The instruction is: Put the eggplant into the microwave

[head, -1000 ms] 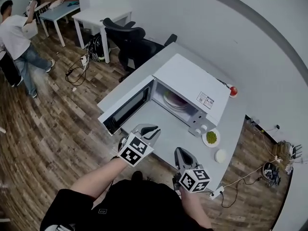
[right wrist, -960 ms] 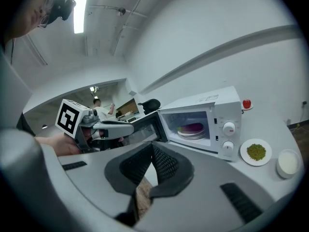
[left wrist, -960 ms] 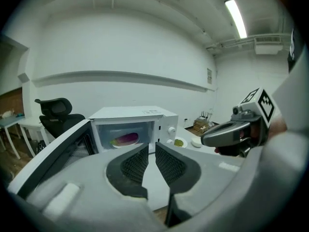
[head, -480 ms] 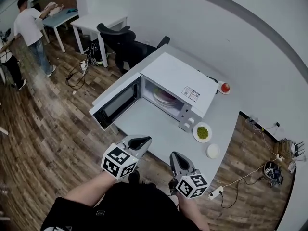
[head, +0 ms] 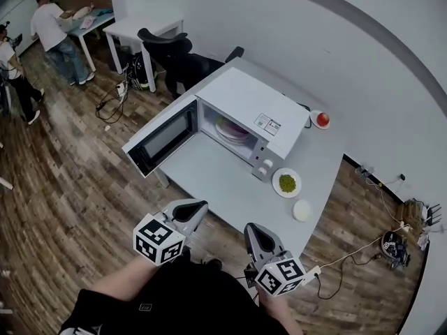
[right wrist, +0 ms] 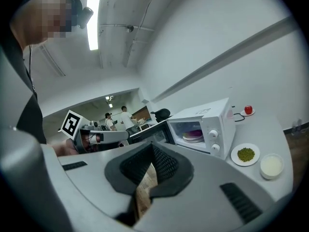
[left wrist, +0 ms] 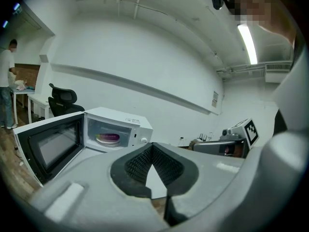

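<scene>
The white microwave stands on the grey table with its door swung wide open to the left. Inside, the purple eggplant lies on a plate; it also shows in the left gripper view and the right gripper view. My left gripper hovers off the table's near edge, shut with nothing between its jaws. My right gripper hangs beside it, also off the near edge, shut and holding nothing. Both point toward the microwave from well short of it.
To the right of the microwave sit a plate of green food and a small white bowl. A red apple on a saucer is behind it. A black office chair and people are at the far left; cables lie on the floor.
Both grippers have drawn back from the microwave, off the table's near edge. The left jaws have closed. The eggplant stays on its plate inside.
</scene>
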`<state>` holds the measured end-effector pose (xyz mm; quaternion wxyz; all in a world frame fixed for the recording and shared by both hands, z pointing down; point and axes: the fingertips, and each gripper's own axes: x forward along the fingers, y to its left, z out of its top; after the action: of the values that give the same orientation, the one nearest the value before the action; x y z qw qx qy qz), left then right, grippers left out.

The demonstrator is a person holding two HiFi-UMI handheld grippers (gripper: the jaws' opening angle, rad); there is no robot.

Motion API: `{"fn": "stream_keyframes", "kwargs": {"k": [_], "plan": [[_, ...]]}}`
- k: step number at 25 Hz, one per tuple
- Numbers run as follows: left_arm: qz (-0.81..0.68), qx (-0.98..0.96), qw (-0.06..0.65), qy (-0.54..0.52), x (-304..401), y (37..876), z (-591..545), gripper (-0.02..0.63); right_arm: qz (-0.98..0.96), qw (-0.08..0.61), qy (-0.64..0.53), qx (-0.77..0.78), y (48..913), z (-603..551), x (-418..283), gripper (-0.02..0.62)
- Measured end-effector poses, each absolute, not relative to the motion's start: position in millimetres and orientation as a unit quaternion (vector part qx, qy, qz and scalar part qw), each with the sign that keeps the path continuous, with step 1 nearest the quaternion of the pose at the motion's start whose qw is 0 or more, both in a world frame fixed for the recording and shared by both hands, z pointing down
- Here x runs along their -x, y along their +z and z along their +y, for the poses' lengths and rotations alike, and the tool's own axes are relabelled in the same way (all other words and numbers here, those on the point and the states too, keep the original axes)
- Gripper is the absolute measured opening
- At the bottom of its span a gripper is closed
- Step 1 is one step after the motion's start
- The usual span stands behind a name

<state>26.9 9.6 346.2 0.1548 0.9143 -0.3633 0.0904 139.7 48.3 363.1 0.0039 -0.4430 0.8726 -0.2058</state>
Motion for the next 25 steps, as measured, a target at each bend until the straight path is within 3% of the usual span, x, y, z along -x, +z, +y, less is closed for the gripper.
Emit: {"fn": "stream_keyframes", "kwargs": {"k": [10,15,25], "plan": [[-0.369,-0.917,0.124,0.087,-9,329,16,0.008,0.873,0.006,-0.183,0.452,351,48,-133,0.014],[-0.364,-0.914,0.166,0.069,-1,325,9,0.008,0.873,0.01,-0.181,0.453,345,40,-125,0.014],[-0.374,-0.912,0.153,0.069,11,322,6,0.008,0.878,-0.002,-0.163,0.451,331,31,-110,0.014]]}}
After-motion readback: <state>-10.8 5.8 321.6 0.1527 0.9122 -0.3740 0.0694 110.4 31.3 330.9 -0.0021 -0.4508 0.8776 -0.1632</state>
